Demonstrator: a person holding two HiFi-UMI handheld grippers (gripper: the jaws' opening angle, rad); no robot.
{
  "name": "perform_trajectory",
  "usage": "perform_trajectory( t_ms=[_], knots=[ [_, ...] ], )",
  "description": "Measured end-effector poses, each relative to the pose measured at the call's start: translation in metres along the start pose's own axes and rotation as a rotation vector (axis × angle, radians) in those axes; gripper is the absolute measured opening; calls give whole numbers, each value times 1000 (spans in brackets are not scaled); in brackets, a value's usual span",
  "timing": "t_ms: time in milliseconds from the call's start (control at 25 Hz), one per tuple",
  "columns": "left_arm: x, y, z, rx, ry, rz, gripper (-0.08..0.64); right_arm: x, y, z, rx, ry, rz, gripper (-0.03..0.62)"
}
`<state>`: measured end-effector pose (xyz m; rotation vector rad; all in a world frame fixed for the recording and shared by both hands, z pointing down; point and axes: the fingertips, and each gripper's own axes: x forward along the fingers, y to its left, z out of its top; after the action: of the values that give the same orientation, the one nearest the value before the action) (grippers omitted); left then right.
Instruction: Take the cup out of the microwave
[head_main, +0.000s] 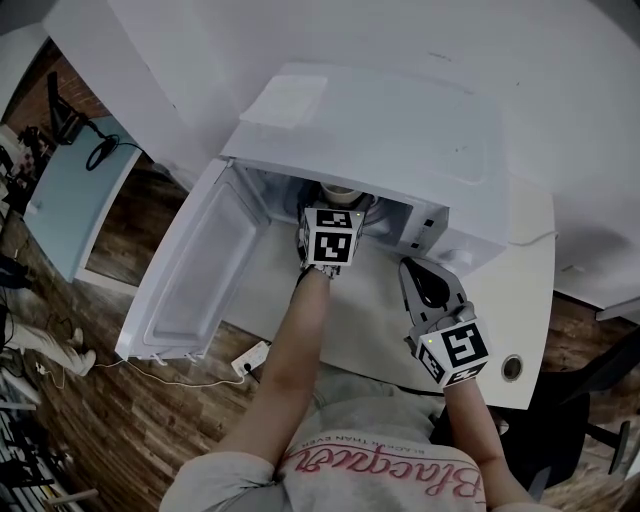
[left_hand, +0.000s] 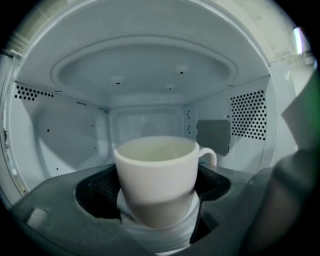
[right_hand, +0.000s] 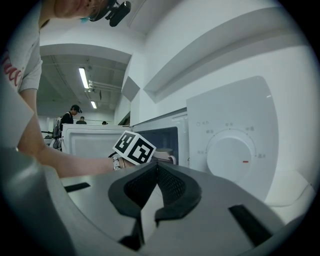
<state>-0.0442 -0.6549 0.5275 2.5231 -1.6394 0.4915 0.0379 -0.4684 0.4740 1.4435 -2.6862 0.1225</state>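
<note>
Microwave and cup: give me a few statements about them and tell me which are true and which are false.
1. The microwave has its door open. True.
2. The cup lies on its side. False: it stands upright inside the microwave, between the jaws of the left gripper.
3. The right gripper holds the cup. False: its jaws are together with nothing between them, and it is outside the microwave, near the dial.
4. In the left gripper view the cup's handle points right. True.
</note>
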Motion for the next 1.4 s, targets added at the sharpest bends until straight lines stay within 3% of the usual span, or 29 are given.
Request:
perform_trajectory(
  t_ms=[920, 1400],
  knots=[
    [-36, -9, 0, -49, -65, -44, 434, -18, 19, 16, -6, 16, -8, 11],
    [-52, -16, 6, -63, -22, -82, 434, -16, 20, 44, 29, 41, 4, 11]
  ],
)
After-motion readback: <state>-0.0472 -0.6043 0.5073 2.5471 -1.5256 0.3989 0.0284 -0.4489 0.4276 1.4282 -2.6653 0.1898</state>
